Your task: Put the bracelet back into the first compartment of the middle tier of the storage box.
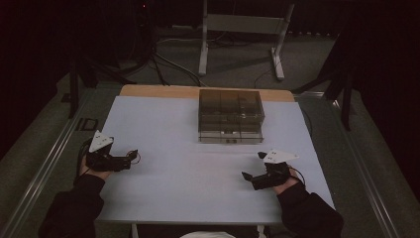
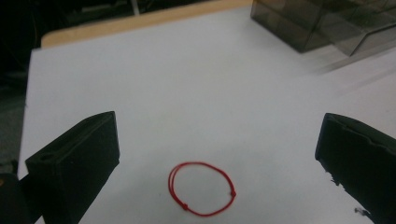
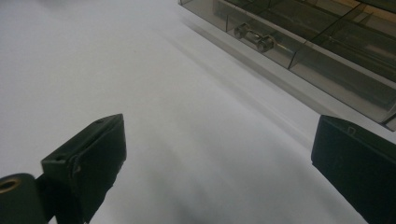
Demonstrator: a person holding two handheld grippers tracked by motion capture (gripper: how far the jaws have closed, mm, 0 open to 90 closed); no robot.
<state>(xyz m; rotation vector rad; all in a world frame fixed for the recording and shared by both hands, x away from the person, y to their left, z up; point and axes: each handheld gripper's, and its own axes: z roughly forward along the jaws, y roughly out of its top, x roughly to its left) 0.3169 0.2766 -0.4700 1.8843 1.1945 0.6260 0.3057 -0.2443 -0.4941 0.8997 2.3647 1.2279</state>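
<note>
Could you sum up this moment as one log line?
left gripper: open, over red string loop | right gripper: open, near smoky plastic drawer box | nothing held

The table is covered by a white sheet, and a strip of bare pale wood shows along the far edge of the tabletop. A smoky transparent drawer box stands on the sheet near the far edge, about midway between the left and right edges; the right gripper view shows its drawer fronts with a small clear knob. A red string bracelet lies flat on the sheet as an open loop near the left edge, well apart from the box. Its cord is doubled along one side and has two small knots.
</note>
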